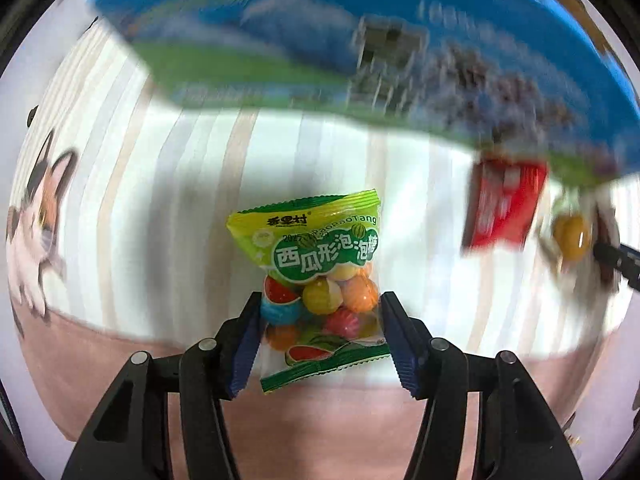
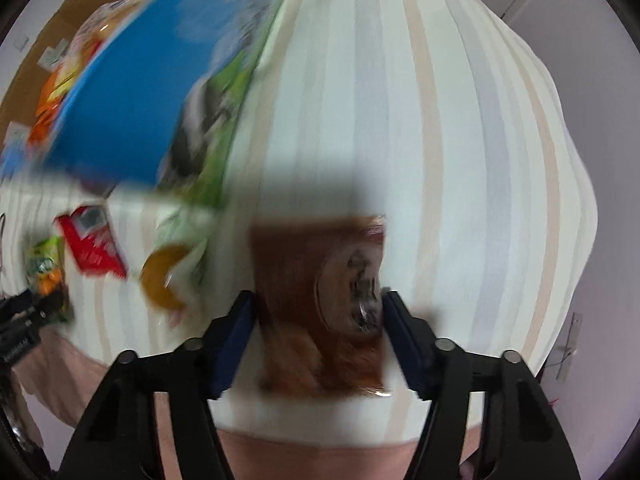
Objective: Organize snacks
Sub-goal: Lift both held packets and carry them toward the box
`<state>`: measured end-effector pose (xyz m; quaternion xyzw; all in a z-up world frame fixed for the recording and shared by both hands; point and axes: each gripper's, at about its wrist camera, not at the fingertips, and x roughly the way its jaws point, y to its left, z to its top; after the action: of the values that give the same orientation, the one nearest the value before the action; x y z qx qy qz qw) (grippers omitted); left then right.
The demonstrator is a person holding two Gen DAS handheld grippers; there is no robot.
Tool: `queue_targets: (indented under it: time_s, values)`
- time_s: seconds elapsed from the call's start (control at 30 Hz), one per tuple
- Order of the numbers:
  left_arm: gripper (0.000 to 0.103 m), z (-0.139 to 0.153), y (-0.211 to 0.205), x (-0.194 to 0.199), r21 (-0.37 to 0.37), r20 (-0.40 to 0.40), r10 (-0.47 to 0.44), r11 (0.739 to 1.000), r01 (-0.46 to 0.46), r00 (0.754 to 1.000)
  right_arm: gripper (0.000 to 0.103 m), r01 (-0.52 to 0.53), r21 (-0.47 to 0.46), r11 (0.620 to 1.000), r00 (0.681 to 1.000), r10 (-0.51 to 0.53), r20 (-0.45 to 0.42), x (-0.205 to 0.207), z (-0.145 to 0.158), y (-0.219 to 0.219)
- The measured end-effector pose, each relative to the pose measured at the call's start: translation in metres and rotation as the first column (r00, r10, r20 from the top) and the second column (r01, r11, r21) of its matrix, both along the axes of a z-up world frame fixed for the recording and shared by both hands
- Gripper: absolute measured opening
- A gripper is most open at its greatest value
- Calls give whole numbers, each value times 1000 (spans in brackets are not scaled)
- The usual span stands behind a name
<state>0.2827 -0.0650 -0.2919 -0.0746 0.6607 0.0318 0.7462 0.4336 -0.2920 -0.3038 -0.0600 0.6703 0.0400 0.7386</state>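
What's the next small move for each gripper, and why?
Probably lift both toward the blue box. The left gripper is shut on the gumball bag, the right gripper on the brown packet. Both hang above the striped cloth, and the blurred background suggests transit.

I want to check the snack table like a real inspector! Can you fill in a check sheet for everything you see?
Surface: striped cloth over a pink sheet.
Job's things: gumball bag between the left tool fingers; brown packet between the right tool fingers; blue box at the back.
Clutter: red packet, small bag with a yellow ball, both blurred.
Grippers: both fingers sit at the packets' sides; whether they are squeezing is unclear.
Cables: nothing seen.
Surroundings: cat picture, white walls.
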Motion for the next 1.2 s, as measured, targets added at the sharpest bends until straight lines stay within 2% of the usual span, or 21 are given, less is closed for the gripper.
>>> queue_targets:
  time_s: [0.17, 0.27, 0.3, 0.37, 0.43, 0.47, 0.53, 0.57, 0.67, 0.7, 0.9, 1.07, 1.13, 1.2]
  values:
    - [55, -7, 7, -51, -11, -32, 1, 1000, -1, 999, 63, -10, 55, 998, 1000, 11, -12, -37, -4, 18]
    - [56, -17, 14, -68, -31, -59, 21, 999, -23, 998, 64, 78, 123, 989, 997, -80, 10, -40, 3, 9]
    - [56, -21, 17, -67, -39, -69, 28, 999, -30, 997, 74, 124, 147, 981, 991, -129, 21, -41, 5, 1]
    - [57, -22, 28, -63, -57, -76, 37, 998, -41, 996, 88, 193, 159, 968, 980, -196, 8, -33, 5, -8]
    - [59, -32, 41, -45, -60, -74, 46, 997, -50, 996, 88, 193, 150, 970, 981, -195, 3, -26, 0, -7]
    - [59, -34, 40, -45, -56, -80, 49, 997, -54, 996, 88, 177, 114, 978, 984, -179, 4, -21, -4, -1]
    - [60, -37, 62, -41, -52, -81, 54, 997, -59, 995, 88, 159, 66, 985, 986, -161, 33, -19, -13, 10]
    - [60, -40, 66, -43, -48, -80, 55, 997, -59, 995, 85, 161, 47, 986, 985, -164, 51, -19, -17, 14]
    - [60, -47, 65, -37, -39, -81, 53, 998, -56, 995, 65, 162, 9, 987, 981, -162, 103, -25, -17, 24]
    - [60, -42, 50, -39, -37, -80, 51, 998, -54, 996, 61, 152, 10, 988, 982, -152, 111, -29, -15, 28]
    - [60, -37, 60, -38, -41, -83, 57, 997, -60, 995, 59, 60, 128, 990, 996, -68, 54, -72, -20, 74]
    - [62, -44, 68, -33, -44, -88, 55, 997, -59, 995, 60, 52, 209, 976, 999, -52, -6, -98, -40, 103]
    - [62, -56, 73, -30, -44, -92, 55, 997, -59, 994, 63, 68, 214, 974, 998, -69, -4, -101, -52, 104]
    - [63, -59, 72, -27, -41, -97, 52, 998, -56, 994, 72, 106, 239, 965, 994, -107, -10, -110, -58, 99]
